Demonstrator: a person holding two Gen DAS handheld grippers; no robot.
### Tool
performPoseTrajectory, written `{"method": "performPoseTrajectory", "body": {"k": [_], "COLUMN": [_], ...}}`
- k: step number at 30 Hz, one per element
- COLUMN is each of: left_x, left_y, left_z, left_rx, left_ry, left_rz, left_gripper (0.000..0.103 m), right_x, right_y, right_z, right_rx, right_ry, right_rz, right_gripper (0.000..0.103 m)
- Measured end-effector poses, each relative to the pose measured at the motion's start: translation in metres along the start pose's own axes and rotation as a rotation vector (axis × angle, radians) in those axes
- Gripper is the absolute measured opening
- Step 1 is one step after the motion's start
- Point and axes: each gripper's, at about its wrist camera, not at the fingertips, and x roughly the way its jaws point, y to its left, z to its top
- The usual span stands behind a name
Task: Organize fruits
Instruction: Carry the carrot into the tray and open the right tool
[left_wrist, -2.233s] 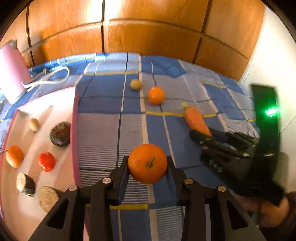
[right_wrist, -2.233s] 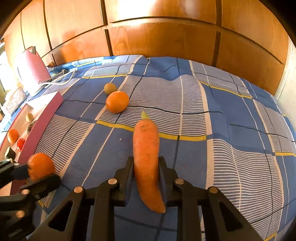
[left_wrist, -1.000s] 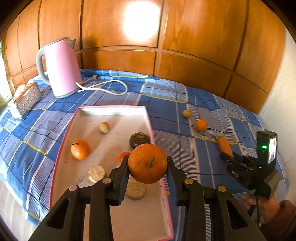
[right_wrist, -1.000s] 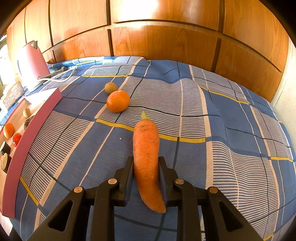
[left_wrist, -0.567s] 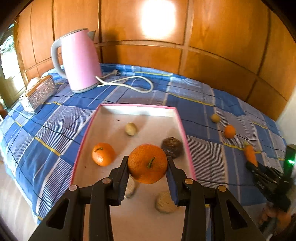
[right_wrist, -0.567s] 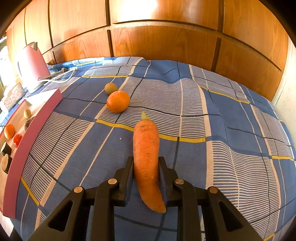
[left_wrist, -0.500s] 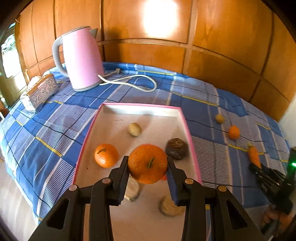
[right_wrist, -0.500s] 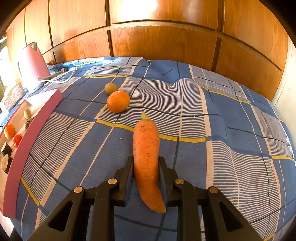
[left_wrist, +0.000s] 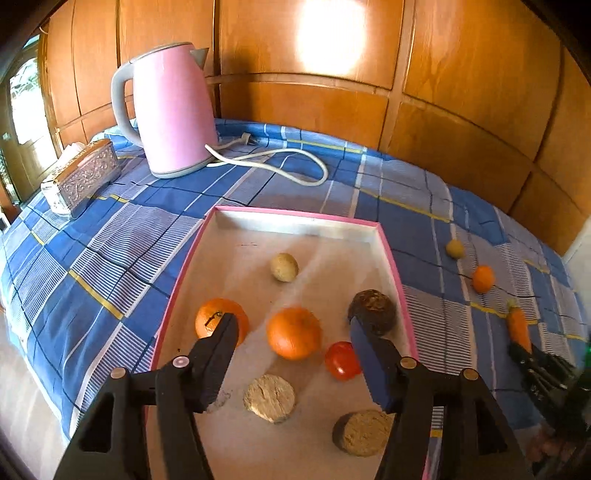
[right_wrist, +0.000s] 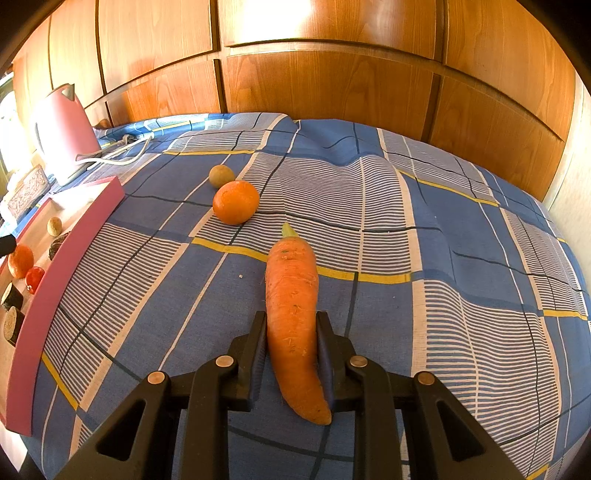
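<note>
My left gripper (left_wrist: 291, 334) is open above the pink-rimmed tray (left_wrist: 391, 258). An orange (left_wrist: 294, 333) lies in the tray between its fingers, slightly blurred. The tray also holds a second orange (left_wrist: 218, 319), a small tomato (left_wrist: 341, 360), a dark round fruit (left_wrist: 373, 310), a pale small fruit (left_wrist: 283, 266) and two cut pieces (left_wrist: 269, 398). My right gripper (right_wrist: 290, 332) is shut on a carrot (right_wrist: 293, 314) just above the blue checked cloth. An orange (right_wrist: 235, 202) and a small brown fruit (right_wrist: 221, 175) lie on the cloth ahead of it.
A pink kettle (left_wrist: 170, 110) with a white cord (left_wrist: 280, 162) stands behind the tray. A silver box (left_wrist: 81, 177) is at the far left. Wooden panels (right_wrist: 332, 74) close the back. The tray's pink wall (right_wrist: 66, 266) is to the left of the right gripper.
My left gripper has opened and let go of the orange, which now lies in the tray. The right gripper with the carrot has not moved.
</note>
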Motion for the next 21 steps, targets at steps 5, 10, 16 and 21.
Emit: {"method": "performPoseTrajectory", "body": {"k": [5,10,16,21], "left_x": [-0.017,-0.029,-0.039,-0.043], "left_y": [-0.004,-0.005,0.000,0.003], "left_z": [-0.005,-0.013,-0.022,-0.031], "left_rx": [0.009,0.027,0.028,0.023], "left_ry": [-0.015,-0.020,-0.015,-0.007], "left_rz": [-0.034,-0.045,-0.053,-0.054], "left_gripper": [0.064,0.064,0.064,0.064], "right_x": [0.000,0.000,0.000,-0.004], "right_y": [0.000,0.001,-0.001,-0.001], "right_z": [0.000,0.000,0.000,0.003], "right_rx": [-0.001,-0.002,0.006,0.048], "right_ry": [0.000,-0.001,0.009,0.043], "right_rz": [-0.001,-0.002,0.011,0.092], "right_gripper": [0.025,0.025,0.025,0.025]}}
